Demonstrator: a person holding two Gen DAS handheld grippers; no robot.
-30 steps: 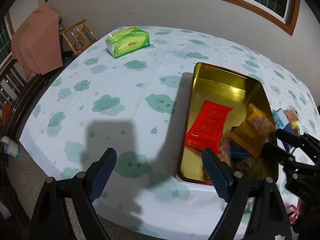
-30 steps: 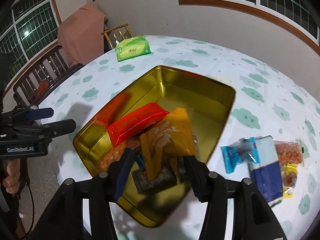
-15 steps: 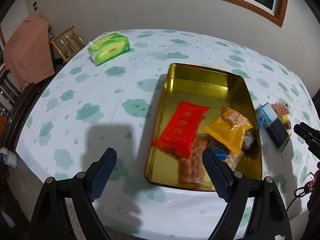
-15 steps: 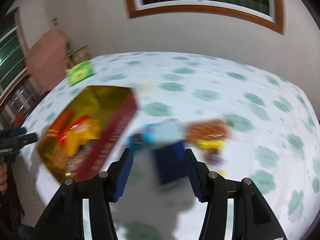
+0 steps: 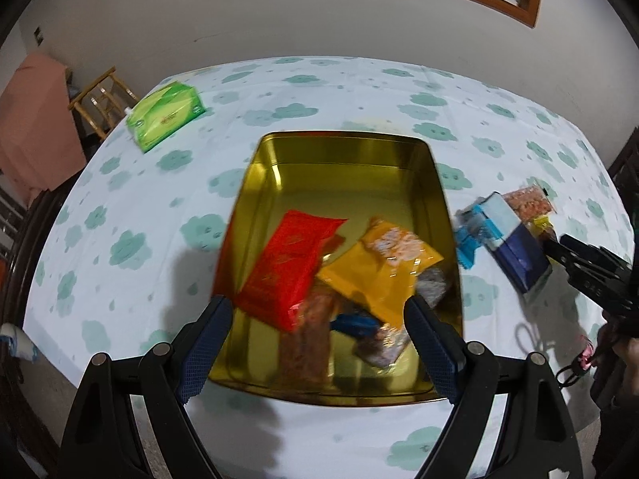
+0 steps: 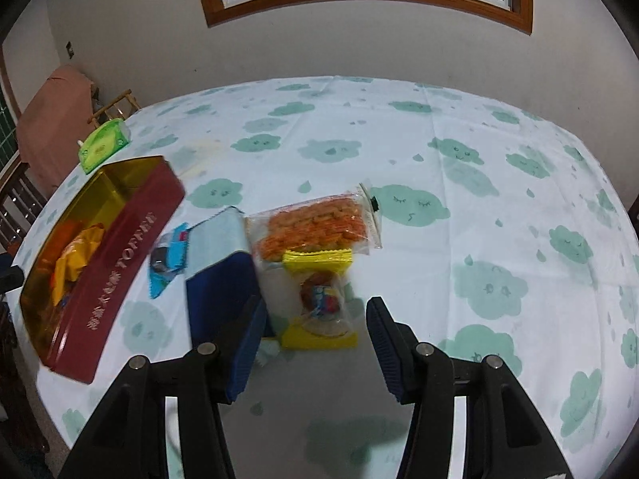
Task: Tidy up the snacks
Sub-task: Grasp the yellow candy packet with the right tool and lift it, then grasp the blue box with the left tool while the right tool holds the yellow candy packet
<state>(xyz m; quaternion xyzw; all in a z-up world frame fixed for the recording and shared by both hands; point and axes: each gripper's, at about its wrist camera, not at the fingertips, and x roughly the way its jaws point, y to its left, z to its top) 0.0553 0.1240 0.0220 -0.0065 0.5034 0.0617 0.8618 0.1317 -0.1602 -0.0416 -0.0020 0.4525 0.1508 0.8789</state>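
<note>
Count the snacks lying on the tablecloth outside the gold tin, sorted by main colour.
Blue: 2 (small light-blue packet, dark-blue box)
Orange: 1 (clear bag of orange crackers)
Yellow: 1 (yellow-edged packet)
Total: 4

Legible text: "TOFFEE", in pale capitals, is running along the dark red outer side wall of the tin (image 6: 116, 263), following a few characters too blurred to read. Printing on the green tissue pack (image 6: 104, 147) and the snack packets is showing only as illegible marks.
</note>
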